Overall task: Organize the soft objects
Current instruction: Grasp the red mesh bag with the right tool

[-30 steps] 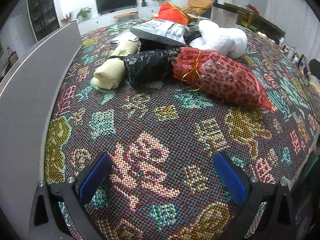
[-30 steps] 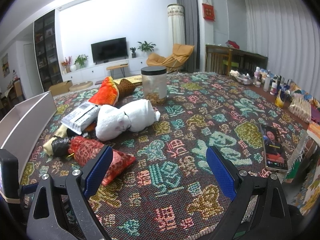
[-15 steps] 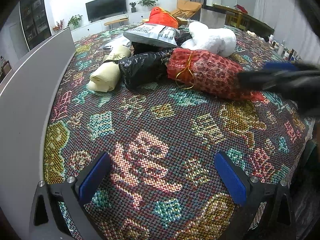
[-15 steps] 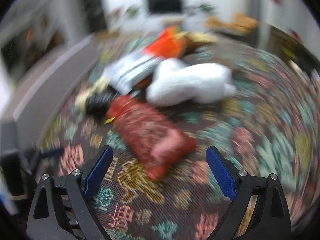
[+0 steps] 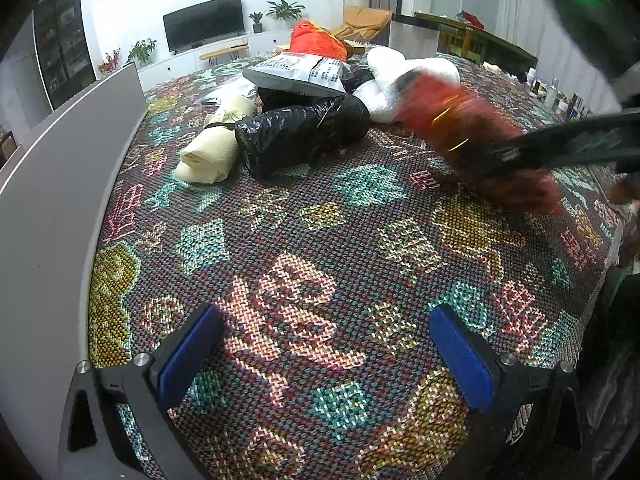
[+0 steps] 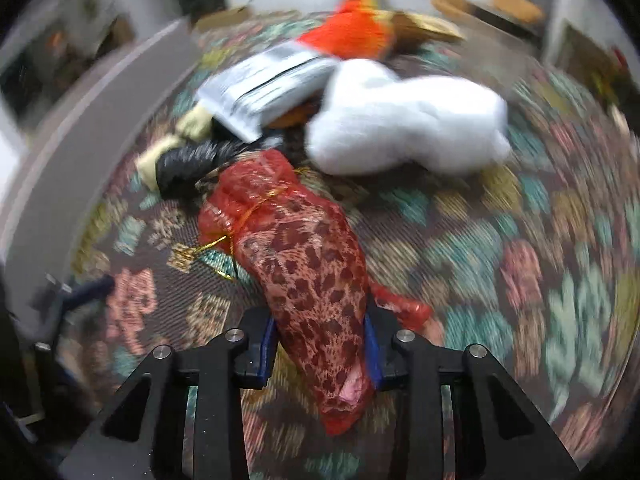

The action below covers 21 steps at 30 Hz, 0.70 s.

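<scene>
A red leopard-print mesh bag (image 6: 304,264) tied with gold cord lies on the patterned tablecloth. My right gripper (image 6: 320,344) is shut on its near end, blue pads pressing both sides. In the left wrist view the same bag (image 5: 472,136) is blurred, with the right gripper (image 5: 560,152) over it. Behind lie a white plush (image 6: 404,124), a black plastic bag (image 5: 300,132), a cream cloth roll (image 5: 212,148), a grey mailer (image 5: 300,72) and an orange plush (image 5: 316,40). My left gripper (image 5: 324,356) is open and empty, low over the near cloth.
A long grey panel (image 5: 60,160) runs along the table's left edge. The table's right edge (image 5: 604,256) drops off near the right gripper. Bottles and small items (image 5: 560,92) stand at the far right.
My right gripper swung down to the red mesh bag and shut on its near end. The left gripper stayed open and almost still.
</scene>
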Each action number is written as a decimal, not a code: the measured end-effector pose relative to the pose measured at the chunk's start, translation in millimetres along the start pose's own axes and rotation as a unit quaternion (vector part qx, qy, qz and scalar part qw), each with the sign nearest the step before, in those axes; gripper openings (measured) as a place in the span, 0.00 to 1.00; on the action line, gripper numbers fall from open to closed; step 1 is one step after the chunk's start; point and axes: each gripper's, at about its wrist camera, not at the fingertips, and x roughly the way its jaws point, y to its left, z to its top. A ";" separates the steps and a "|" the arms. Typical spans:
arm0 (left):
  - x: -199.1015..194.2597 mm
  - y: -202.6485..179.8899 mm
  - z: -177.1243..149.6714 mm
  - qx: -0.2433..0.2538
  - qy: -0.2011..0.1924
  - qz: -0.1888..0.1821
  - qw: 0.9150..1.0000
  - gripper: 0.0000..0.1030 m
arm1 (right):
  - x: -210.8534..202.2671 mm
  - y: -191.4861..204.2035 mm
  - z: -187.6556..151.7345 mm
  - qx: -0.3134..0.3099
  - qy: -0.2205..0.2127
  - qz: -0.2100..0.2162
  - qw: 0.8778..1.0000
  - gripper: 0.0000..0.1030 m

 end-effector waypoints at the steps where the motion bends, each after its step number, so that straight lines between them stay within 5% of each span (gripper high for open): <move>1: -0.6 0.3 -0.2 0.000 -0.001 0.001 1.000 1.00 | -11.8 -12.5 -3.4 0.036 -0.024 0.001 0.999 0.37; 4: -1.3 -0.3 -0.1 -0.003 -0.001 0.006 1.000 1.00 | -34.5 -50.0 -17.7 0.157 -0.097 -0.023 0.983 0.38; 7: -2.1 -1.1 0.7 -0.005 0.004 0.010 1.000 1.00 | -21.4 -79.8 -24.5 0.223 -0.107 -0.059 0.967 0.39; 10: -1.4 -1.0 2.2 0.000 0.008 0.009 1.000 1.00 | -13.7 -88.7 -30.8 0.235 -0.108 -0.048 0.965 0.52; 12: -1.5 -0.5 1.7 0.002 0.007 0.007 1.000 1.00 | -15.9 -86.3 -32.1 0.224 -0.120 -0.048 0.966 0.74; 17: 1.3 3.9 10.1 -0.005 0.026 -0.001 1.000 1.00 | -0.3 -87.3 -32.5 0.223 -0.126 -0.038 0.966 0.75; 21: -11.7 31.1 43.7 -0.070 0.011 -0.045 0.996 1.00 | -6.8 -83.5 -45.5 0.252 -0.141 -0.016 0.957 0.75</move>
